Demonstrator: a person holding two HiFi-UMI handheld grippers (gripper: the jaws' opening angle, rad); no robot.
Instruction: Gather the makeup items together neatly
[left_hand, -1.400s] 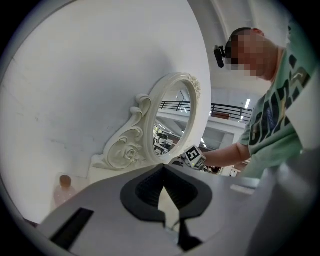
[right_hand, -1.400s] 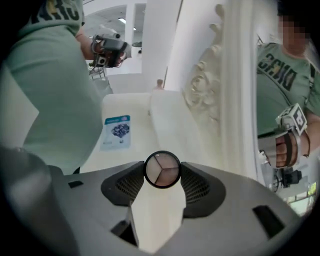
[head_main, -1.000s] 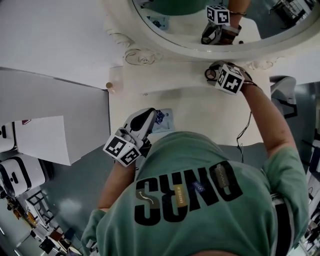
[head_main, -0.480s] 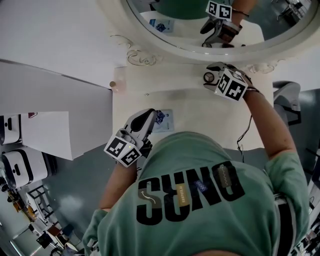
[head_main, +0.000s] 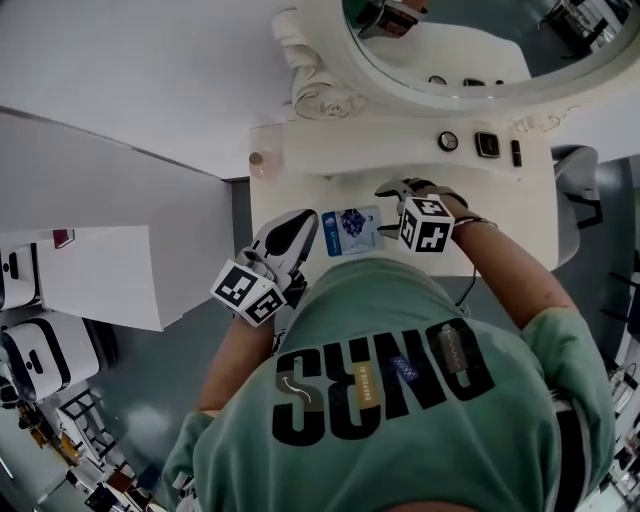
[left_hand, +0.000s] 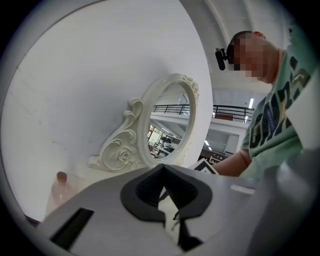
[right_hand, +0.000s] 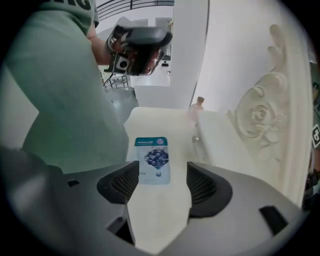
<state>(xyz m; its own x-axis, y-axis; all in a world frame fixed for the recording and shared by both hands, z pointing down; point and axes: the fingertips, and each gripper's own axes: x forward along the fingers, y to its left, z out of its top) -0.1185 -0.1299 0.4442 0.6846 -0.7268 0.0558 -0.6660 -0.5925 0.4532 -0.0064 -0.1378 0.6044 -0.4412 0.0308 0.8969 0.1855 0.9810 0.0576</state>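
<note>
A blue face-mask sachet (head_main: 352, 229) (right_hand: 152, 160) lies flat on the cream vanity table (head_main: 500, 215). My right gripper (head_main: 388, 212) (right_hand: 156, 187) hovers just right of it. Its jaws are opening, and the sachet lies ahead between them, untouched. At the back right, below the mirror, rest a round compact (head_main: 447, 141), a square compact (head_main: 487, 144) and a dark stick (head_main: 516, 152). My left gripper (head_main: 303, 222) (left_hand: 165, 192) hangs at the sachet's left end, pads together, empty. A small pink bottle (head_main: 259, 160) (right_hand: 199, 102) (left_hand: 61, 187) stands at the back left corner.
The ornate white mirror (head_main: 440, 60) (left_hand: 170, 125) (right_hand: 265, 120) stands along the back of the table. A tiny metal piece (right_hand: 196, 139) lies near the bottle. White walls (head_main: 120, 80) border the table's left; grey floor (head_main: 190, 340) lies below the near edge.
My right gripper has come away from the back right spot by the mirror and now sits near the sachet with wider jaws. The round compact stays behind on the table. The left gripper barely moved.
</note>
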